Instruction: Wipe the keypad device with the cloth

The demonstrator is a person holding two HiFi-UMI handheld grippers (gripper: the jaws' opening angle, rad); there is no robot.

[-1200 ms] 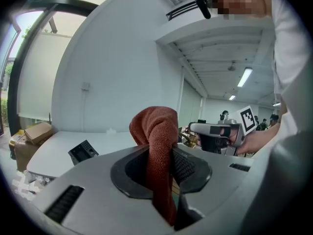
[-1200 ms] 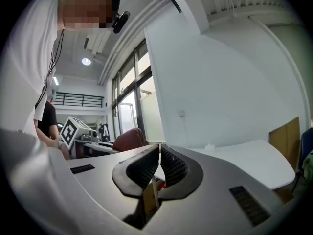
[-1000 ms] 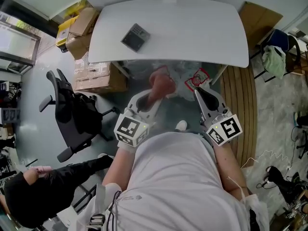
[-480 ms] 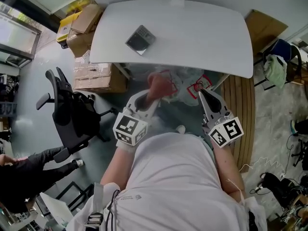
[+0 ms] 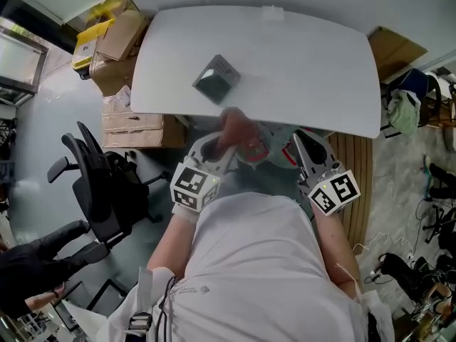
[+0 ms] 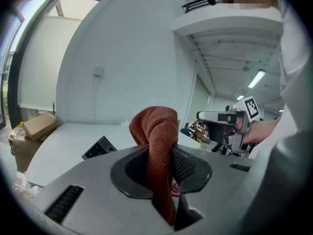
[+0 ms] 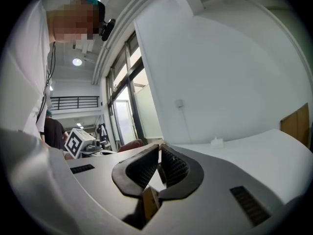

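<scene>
The keypad device point(image 5: 216, 78), a dark grey box with buttons, lies on the left half of the white table point(image 5: 306, 55). My left gripper point(image 5: 223, 142) is shut on a rust-red cloth point(image 5: 234, 124), which stands bunched above the jaws at the table's near edge. In the left gripper view the cloth point(image 6: 157, 131) fills the jaws and the keypad device point(image 6: 99, 148) lies ahead to the left. My right gripper point(image 5: 302, 141) is shut with nothing in it, just short of the near edge. In its own view the right gripper point(image 7: 159, 154) has its pads touching.
Cardboard boxes point(image 5: 120, 45) are stacked left of the table, and a black office chair point(image 5: 100, 184) stands nearer. A person in black point(image 5: 35, 262) is at the lower left. A small white object point(image 5: 271, 10) sits at the table's far edge. A chair with green cloth point(image 5: 402, 102) stands at the right.
Both grippers have moved forward toward the table; the cloth now reaches its near edge. The keypad device sits lower and closer in the head view. Both jaws stayed shut.
</scene>
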